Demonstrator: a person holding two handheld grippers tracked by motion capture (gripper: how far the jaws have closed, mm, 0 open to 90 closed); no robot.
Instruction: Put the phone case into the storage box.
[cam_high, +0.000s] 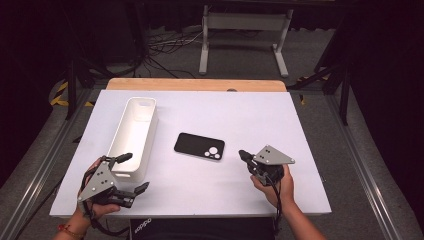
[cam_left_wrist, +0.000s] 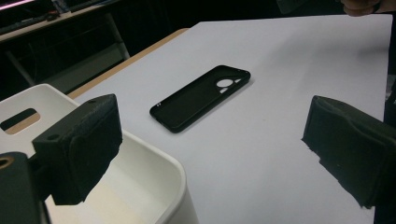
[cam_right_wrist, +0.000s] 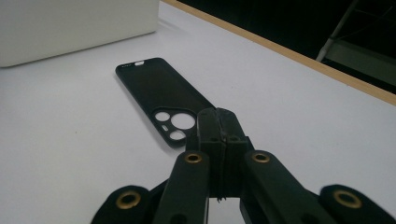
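Near the middle of the white table (cam_high: 210, 185) lies a black phone case (cam_high: 199, 146), flat, its long axis running left to right across the table and tilted a little, the end with the round camera cutouts toward the person's right and slightly nearer. To its left stands a long white bin (cam_high: 134, 135), its length running away from the person. From above, the left gripper (cam_high: 133, 172) sits at the near end of the bin with its jaws spread wide and nothing between them — one jaw over the bin's near rim, the other over bare table. The right gripper (cam_high: 243, 155), held just right of the case, has its jaws pressed together on nothing. Its own view brings out the three cutouts and the case's raised edge close beyond the tips, apart from them; the left gripper view shows the bin's hollow inside and a handle slot in its far wall.
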